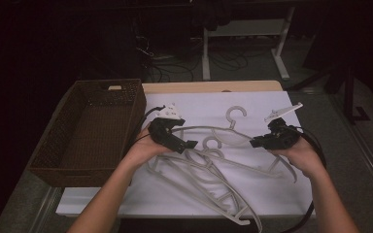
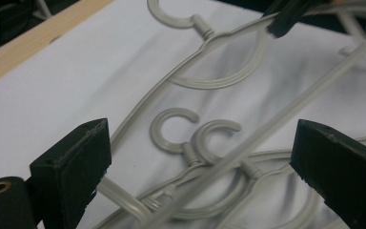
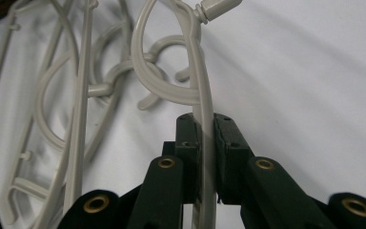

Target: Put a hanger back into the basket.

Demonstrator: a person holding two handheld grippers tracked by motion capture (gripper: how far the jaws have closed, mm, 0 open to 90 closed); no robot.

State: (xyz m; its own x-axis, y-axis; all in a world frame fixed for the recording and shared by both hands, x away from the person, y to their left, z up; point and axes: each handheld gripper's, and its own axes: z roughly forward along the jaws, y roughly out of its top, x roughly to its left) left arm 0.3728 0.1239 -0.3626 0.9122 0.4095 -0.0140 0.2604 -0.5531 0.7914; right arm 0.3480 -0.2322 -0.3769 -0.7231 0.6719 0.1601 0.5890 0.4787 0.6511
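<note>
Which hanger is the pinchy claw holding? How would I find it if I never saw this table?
Start at the brown wicker basket on the table's left, then look right across the white cloth to the pile of grey plastic hangers. The held hanger is the one farthest from the person, its hook alone above the pile. Unlike the others, its arm is pinched by the right gripper.

Wooden table [image 1: 213, 86], its top covered by a white cloth [image 1: 175, 194]. On the cloth lie a pile of grey plastic hangers [image 1: 209, 174]; a dark woven basket [image 1: 46, 162] rests at the left edge.
</note>
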